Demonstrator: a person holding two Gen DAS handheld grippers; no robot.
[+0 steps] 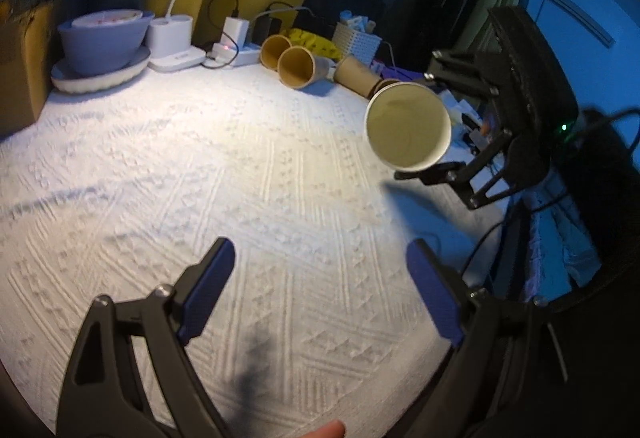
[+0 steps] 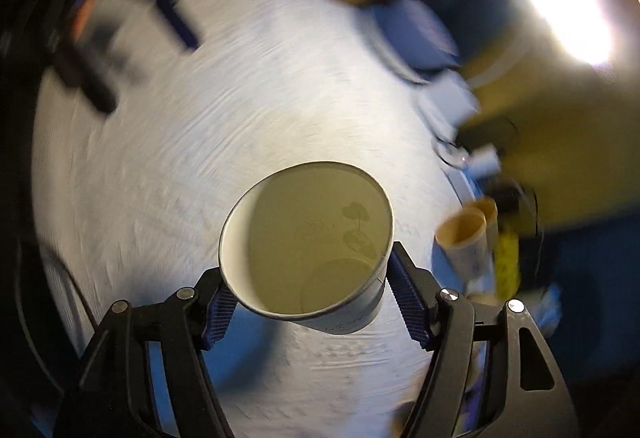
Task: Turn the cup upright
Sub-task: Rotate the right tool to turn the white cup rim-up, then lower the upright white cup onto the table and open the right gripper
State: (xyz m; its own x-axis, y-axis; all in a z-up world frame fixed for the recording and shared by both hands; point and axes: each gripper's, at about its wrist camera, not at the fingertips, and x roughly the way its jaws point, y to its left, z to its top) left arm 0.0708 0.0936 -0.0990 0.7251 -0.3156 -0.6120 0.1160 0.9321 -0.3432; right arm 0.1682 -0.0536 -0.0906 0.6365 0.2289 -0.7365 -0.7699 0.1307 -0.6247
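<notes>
A white paper cup (image 2: 308, 242) is held in the air above the white textured tablecloth (image 1: 200, 178). My right gripper (image 2: 308, 302) is shut on the cup's wall, blue pads on both sides, with the cup's open mouth facing the camera. In the left wrist view the same cup (image 1: 408, 126) hangs at the right, mouth turned sideways toward the left gripper, with the right gripper (image 1: 430, 126) behind it. My left gripper (image 1: 320, 286) is open and empty, low over the cloth in front.
At the back of the table lie several brown paper cups on their sides (image 1: 296, 66), a grey bowl on a plate (image 1: 100, 42), a white lamp base (image 1: 172, 46), chargers with cables (image 1: 236, 38) and a white basket (image 1: 356, 38). A cardboard box (image 1: 20, 58) stands at the left.
</notes>
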